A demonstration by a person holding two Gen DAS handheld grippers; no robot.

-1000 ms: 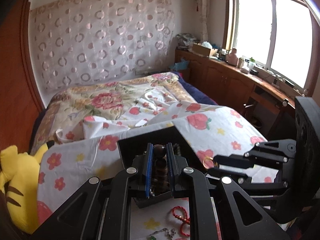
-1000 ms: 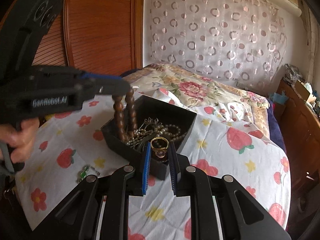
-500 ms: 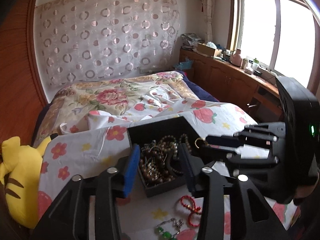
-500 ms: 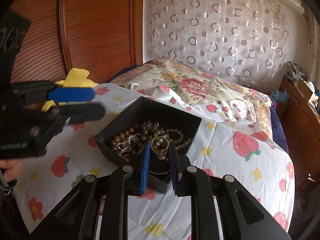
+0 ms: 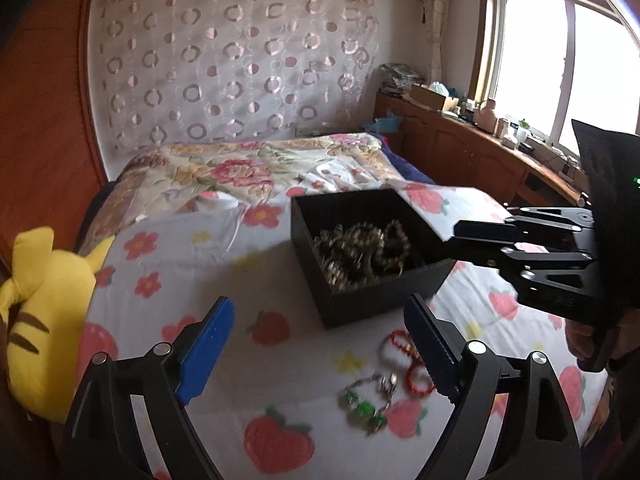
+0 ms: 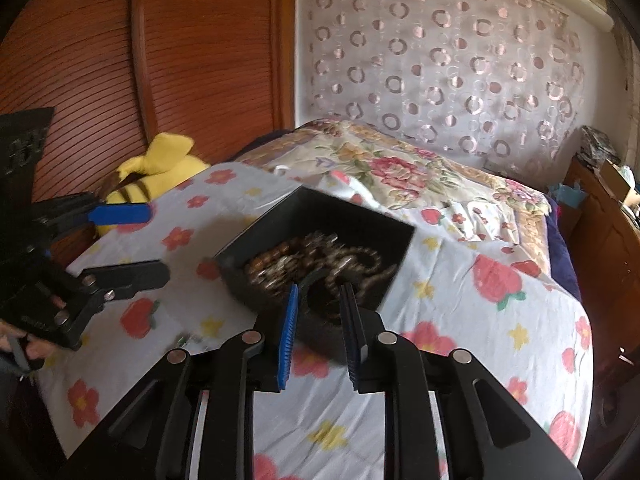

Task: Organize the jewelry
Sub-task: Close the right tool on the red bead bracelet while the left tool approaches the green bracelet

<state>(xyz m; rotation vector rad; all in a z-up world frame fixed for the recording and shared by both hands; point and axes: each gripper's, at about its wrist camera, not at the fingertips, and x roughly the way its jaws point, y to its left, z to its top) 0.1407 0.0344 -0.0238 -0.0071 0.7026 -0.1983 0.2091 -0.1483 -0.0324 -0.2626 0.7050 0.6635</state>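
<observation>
Black box [image 5: 376,300] of tangled beads on the flowered bed sheet [image 5: 224,264], red bracelet [image 5: 404,360] and green bracelet [image 5: 362,402] loose at its 6 o'clock, yellow plush [image 5: 36,320] at 9; left tool [image 5: 320,344] tilted downward, opening, empty; right tool [image 6: 320,320] opening over the box's near wall, contents blurred.

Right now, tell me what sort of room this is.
A bedroom, most likely: a bed with a floral quilt and strawberry-print sheet, a yellow plush toy at its edge, and a wooden cabinet under the window.
</observation>
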